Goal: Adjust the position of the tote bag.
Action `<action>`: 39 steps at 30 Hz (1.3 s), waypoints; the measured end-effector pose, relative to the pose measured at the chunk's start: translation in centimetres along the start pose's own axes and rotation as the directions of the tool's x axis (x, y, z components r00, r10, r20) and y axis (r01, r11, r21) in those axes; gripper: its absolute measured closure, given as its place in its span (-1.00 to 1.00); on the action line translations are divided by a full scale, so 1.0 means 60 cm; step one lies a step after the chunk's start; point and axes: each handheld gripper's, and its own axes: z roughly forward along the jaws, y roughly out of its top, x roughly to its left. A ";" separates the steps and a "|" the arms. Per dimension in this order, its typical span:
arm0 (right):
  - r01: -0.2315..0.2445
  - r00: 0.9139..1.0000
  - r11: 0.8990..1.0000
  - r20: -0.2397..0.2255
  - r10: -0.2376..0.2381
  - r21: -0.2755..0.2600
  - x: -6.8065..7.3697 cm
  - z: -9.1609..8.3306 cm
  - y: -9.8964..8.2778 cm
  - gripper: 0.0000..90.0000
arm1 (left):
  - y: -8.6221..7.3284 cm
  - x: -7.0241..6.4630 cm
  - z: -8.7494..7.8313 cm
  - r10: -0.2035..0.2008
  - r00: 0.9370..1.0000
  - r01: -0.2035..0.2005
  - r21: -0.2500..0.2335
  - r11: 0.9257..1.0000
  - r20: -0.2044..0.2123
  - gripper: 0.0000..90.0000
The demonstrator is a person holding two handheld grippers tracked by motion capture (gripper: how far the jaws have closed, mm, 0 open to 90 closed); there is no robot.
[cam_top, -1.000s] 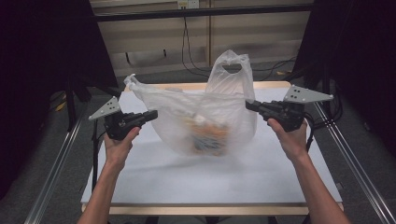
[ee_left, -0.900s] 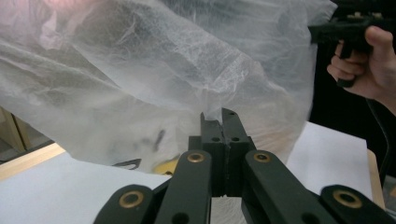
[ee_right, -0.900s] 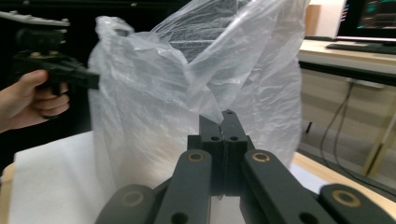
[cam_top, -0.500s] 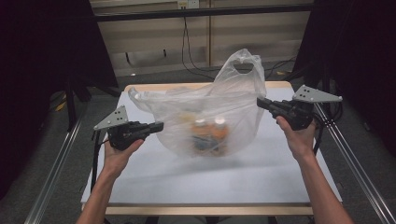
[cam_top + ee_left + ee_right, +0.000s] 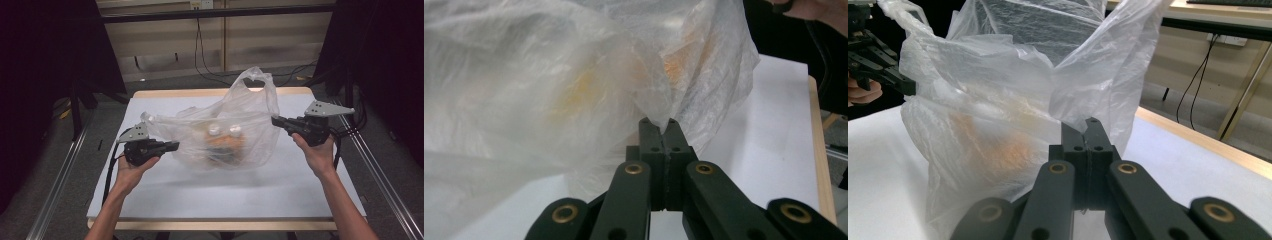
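1. A clear plastic bag [image 5: 220, 132] rests on the white table [image 5: 225, 190], about midway between the person's two hands and a little toward the far edge.
2. The left hand-held gripper [image 5: 174, 146] comes in from the left side of the high view, its tip at the bag's lower left edge. In the left gripper view [image 5: 659, 125] its two black jaws stand pressed together with a fold of the bag's film pinched between the tips.
3. The right hand-held gripper [image 5: 275, 120] reaches in from the right and meets the bag's right side, higher up than the left one does. In the right gripper view [image 5: 1087, 125] its jaws are likewise closed tight, with a pleat of the film caught at the tips.
4. Between the two grips the bag is spread wide. One looped handle [image 5: 255, 75] stands upright above the right half of the bag; the left part of the mouth sags lower.
5. Inside the bag, near its middle, lie orange goods with two pale round tops [image 5: 214, 129] side by side. Through the creased film they look like capped bottles, though I cannot say for sure.
6. The bottom of the bag appears to touch the table under the orange goods.
7. The person's left hand [image 5: 131, 167] and right hand [image 5: 315, 152] each hold a gripper body, with a grey three-cornered plate [image 5: 327, 108] on top of the right one.
8. A pale wooden edge [image 5: 215, 93] runs along the far side of the table.
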 end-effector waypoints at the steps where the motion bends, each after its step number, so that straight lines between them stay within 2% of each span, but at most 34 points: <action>1: -0.003 1.000 1.000 -0.001 0.003 0.008 0.000 0.001 -0.002 1.00 | -0.002 0.001 0.002 0.004 1.000 -0.004 0.007 1.000 0.005 1.00; 5: -0.002 1.000 0.999 -0.007 0.002 0.037 0.001 0.006 -0.008 1.00 | -0.008 -0.001 0.011 0.006 1.000 -0.006 0.039 0.999 0.005 1.00; 7: -0.011 1.000 0.997 0.004 0.011 0.071 -0.002 0.012 -0.015 1.00 | -0.010 0.000 0.016 0.017 1.000 -0.018 0.048 0.999 0.011 1.00; 10: -0.018 1.000 0.994 -0.002 0.018 0.107 -0.008 0.023 -0.031 1.00 | -0.019 -0.002 0.027 0.011 1.000 -0.012 0.085 0.996 0.007 1.00; 16: -0.023 1.000 0.988 -0.012 0.025 0.156 -0.012 0.035 -0.052 1.00 | -0.032 0.002 0.041 -0.011 1.000 0.009 0.118 0.993 0.021 1.00; 18: -0.027 0.999 0.984 -0.021 0.031 0.175 -0.014 0.041 -0.062 1.00 | -0.036 0.000 0.047 -0.004 1.000 0.001 0.136 0.991 0.026 1.00; 23: -0.015 0.999 0.970 -0.036 0.024 0.243 -0.011 0.057 -0.084 1.00 | -0.047 -0.006 0.065 0.018 0.999 -0.024 0.203 0.979 0.028 1.00; 24: -0.010 0.999 0.967 -0.035 0.020 0.253 -0.011 0.059 -0.087 1.00 | -0.051 -0.006 0.068 0.013 0.999 -0.019 0.204 0.979 0.031 1.00; 26: -0.007 0.999 0.962 -0.044 0.020 0.271 -0.010 0.062 -0.095 1.00 | -0.056 -0.006 0.071 0.025 0.999 -0.032 0.234 0.972 0.032 1.00; 30: -0.009 0.998 0.950 -0.051 0.027 0.312 -0.008 0.065 -0.113 1.00 | -0.070 -0.008 0.074 0.010 0.999 -0.018 0.255 0.967 0.031 1.00; 31: -0.008 0.998 0.946 -0.057 0.028 0.324 -0.008 0.066 -0.118 1.00 | -0.073 -0.008 0.076 0.006 0.999 -0.016 0.248 0.969 0.040 1.00; 33: -0.004 0.998 0.939 -0.061 0.026 0.344 -0.006 0.069 -0.127 1.00 | -0.078 -0.013 0.080 0.006 0.999 -0.018 0.269 0.963 0.045 1.00; 34: -0.004 0.998 0.935 -0.060 0.027 0.355 -0.004 0.071 -0.130 1.00 | -0.078 -0.015 0.081 0.017 0.999 -0.029 0.287 0.957 0.047 1.00; 35: -0.006 0.998 0.933 -0.063 0.030 0.360 -0.003 0.072 -0.131 1.00 | -0.080 -0.017 0.084 0.013 0.999 -0.028 0.284 0.959 0.053 1.00; 38: 0.005 0.997 0.925 -0.073 0.025 0.379 0.001 0.077 -0.136 1.00 | -0.083 -0.021 0.091 0.027 0.998 -0.044 0.312 0.949 0.059 1.00; 39: 0.015 0.997 0.920 -0.076 0.017 0.391 0.003 0.080 -0.140 1.00 | -0.085 -0.023 0.093 0.022 0.998 -0.040 0.311 0.950 0.061 1.00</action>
